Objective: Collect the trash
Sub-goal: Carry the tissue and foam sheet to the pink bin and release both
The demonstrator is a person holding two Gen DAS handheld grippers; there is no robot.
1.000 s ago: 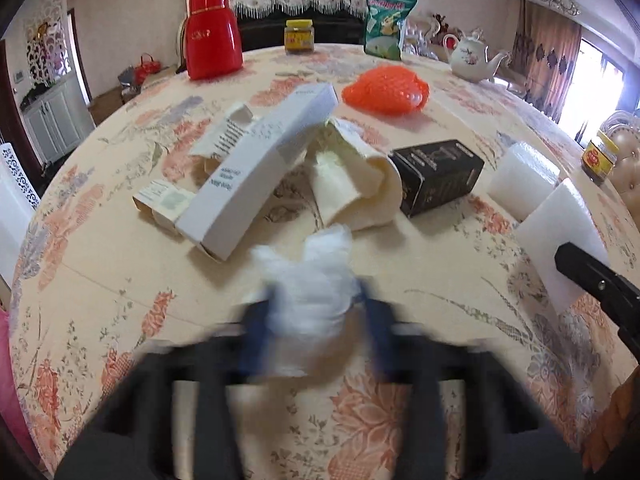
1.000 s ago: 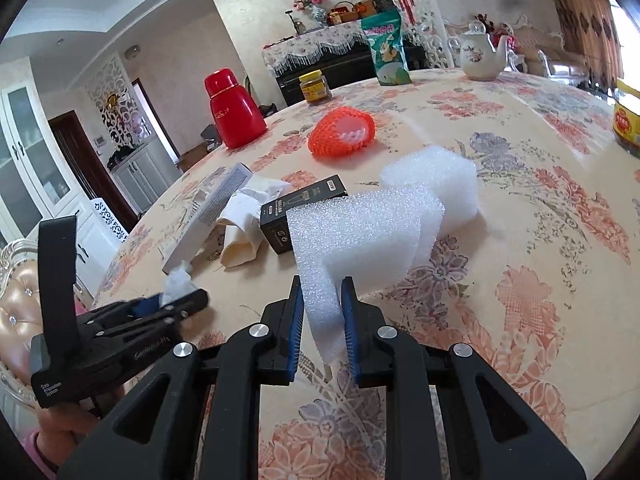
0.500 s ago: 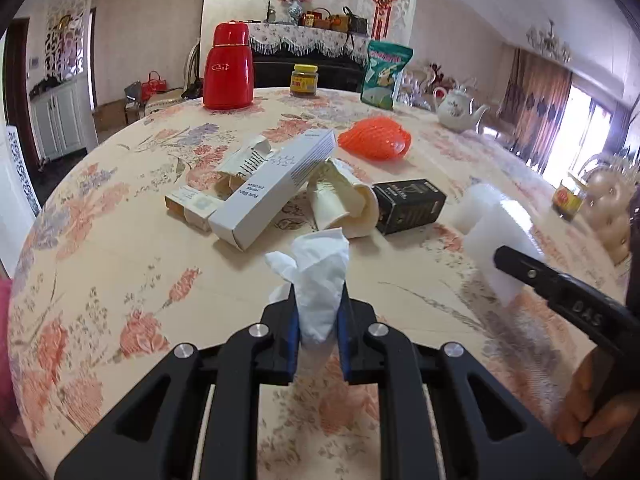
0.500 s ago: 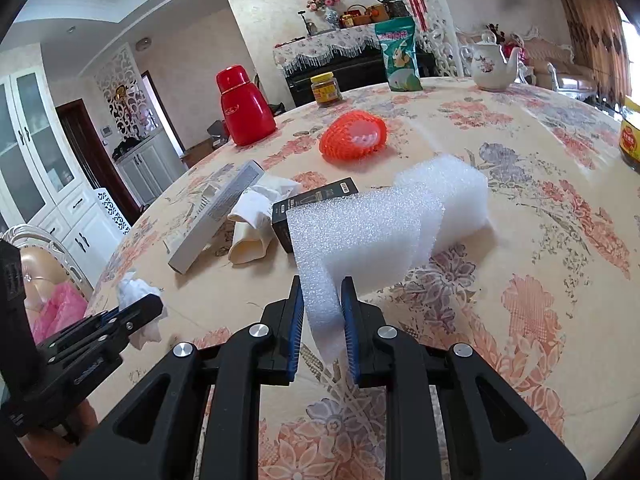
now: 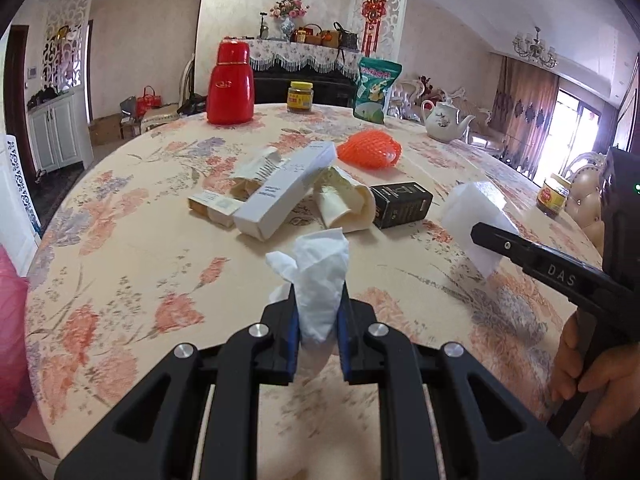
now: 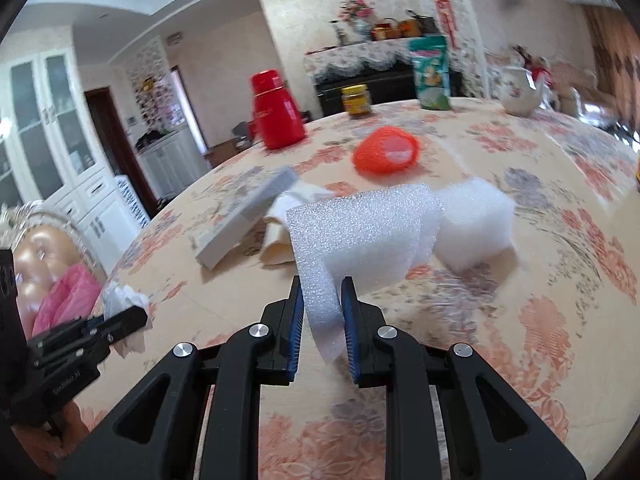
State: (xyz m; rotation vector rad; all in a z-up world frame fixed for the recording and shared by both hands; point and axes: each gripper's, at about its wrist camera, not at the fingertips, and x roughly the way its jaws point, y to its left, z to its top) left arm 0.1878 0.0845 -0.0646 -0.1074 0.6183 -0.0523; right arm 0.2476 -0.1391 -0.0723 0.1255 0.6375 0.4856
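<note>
A: Best carried slow and level toward the pink plastic bag, with a firm squeeze on that limp crumpled white tissue

B: Sat pinched between left gripper pads, above the floral-clothed table. Same for the white foam sheet, clamped in right gripper, well right of the bag

Left gripper with its crumpled tissue pulled back toward the near left table edge and lifted; view no longer blurred. Right gripper raised the foam sheet off the table, now motion-blurred.
</note>
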